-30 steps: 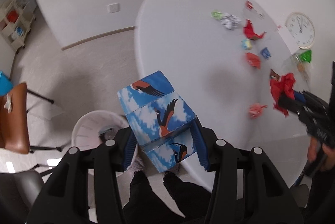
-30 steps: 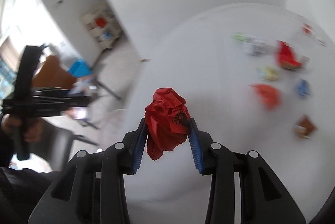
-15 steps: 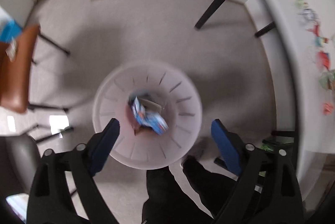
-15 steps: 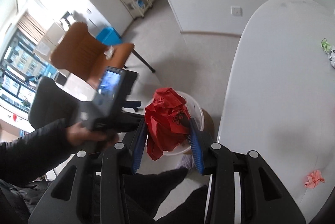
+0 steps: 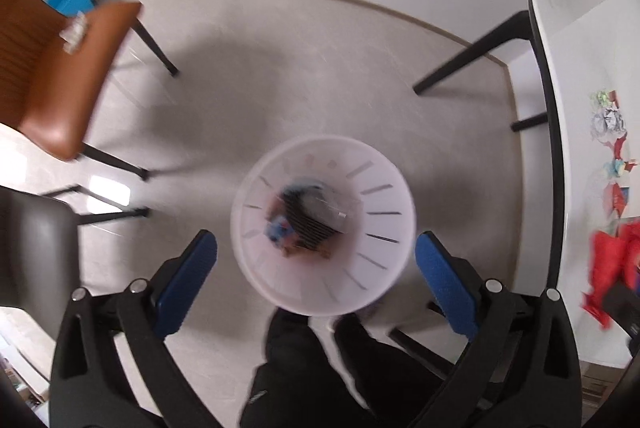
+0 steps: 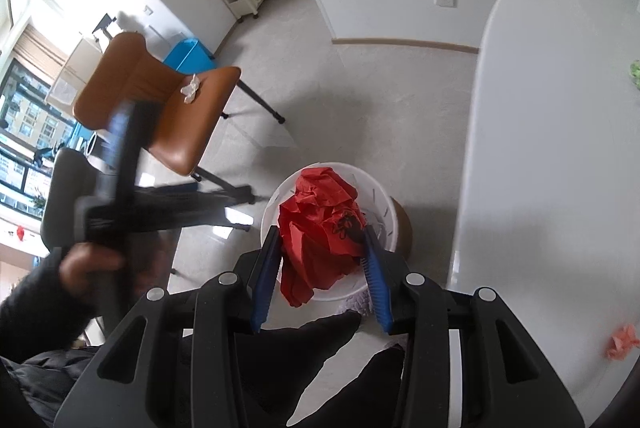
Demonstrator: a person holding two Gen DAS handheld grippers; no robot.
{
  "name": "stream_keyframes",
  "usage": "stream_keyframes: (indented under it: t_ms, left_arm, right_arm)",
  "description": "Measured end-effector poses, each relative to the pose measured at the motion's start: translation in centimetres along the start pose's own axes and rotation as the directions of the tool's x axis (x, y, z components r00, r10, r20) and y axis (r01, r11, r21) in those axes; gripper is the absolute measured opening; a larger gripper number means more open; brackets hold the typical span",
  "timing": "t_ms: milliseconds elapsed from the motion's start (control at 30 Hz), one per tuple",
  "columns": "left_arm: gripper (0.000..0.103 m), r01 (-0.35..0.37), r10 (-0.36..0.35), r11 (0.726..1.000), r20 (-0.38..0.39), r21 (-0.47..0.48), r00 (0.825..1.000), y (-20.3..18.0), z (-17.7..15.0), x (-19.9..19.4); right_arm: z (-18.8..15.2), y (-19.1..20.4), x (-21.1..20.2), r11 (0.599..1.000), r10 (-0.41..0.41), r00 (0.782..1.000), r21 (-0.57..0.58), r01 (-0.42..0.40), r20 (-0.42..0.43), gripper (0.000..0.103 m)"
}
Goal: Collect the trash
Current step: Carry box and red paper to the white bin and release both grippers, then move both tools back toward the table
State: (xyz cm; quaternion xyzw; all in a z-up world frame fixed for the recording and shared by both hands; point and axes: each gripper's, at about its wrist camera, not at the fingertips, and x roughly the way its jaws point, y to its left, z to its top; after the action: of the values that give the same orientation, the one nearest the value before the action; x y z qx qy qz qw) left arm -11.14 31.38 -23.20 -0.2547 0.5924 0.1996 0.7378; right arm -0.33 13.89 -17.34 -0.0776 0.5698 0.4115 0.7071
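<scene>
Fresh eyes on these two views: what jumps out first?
The crumpled red paper clamped in the right gripper just above the white bin. In the left wrist view, the left gripper, opening and empty, straddles that bin, trash at its bottom. More colourful scraps line the white table, far right.

Your left gripper (image 5: 316, 268) hangs over the waste bin (image 5: 384, 268), fingers at 9 and 3 o'clock of its rim, trash (image 5: 308, 218) lying in its bottom. Your legs (image 5: 320, 360) stand at the bin's 6 o'clock. The table (image 5: 576, 67) runs along 3 o'clock, with scraps (image 5: 610, 155) on top. One chair (image 5: 52, 83) sits at 10 o'clock, a second chair (image 5: 28, 248) at 8. In the right wrist view, the crumpled bag (image 6: 324, 232) sits between your right gripper (image 6: 322, 268) fingers, above the bin.
</scene>
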Motion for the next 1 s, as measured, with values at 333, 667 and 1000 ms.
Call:
stream_keyframes:
  t_ms: [333,667,1000]
  left_arm:
    - [0.095,-0.093,0.095,0.995,0.062,-0.04,0.994,3.7,-0.2,-3.5]
    - [0.095,-0.108,0.111,0.994,0.104,-0.027,0.988,4.4,-0.6,-4.9]
    - [0.095,-0.097,0.08,0.991,0.182,0.091,0.98,-0.1,0.6,-7.7]
  right_arm:
    - [0.8,2.8,10.5,0.995,-0.005,0.992,-0.098,-0.007,-0.127,0.051]
    - [0.7,4.3,11.7,0.992,-0.078,0.987,-0.105,0.064,-0.141,0.093]
    - [0.7,2.0,-2.8,0.986,-0.162,0.98,-0.006,0.164,0.118,0.1]
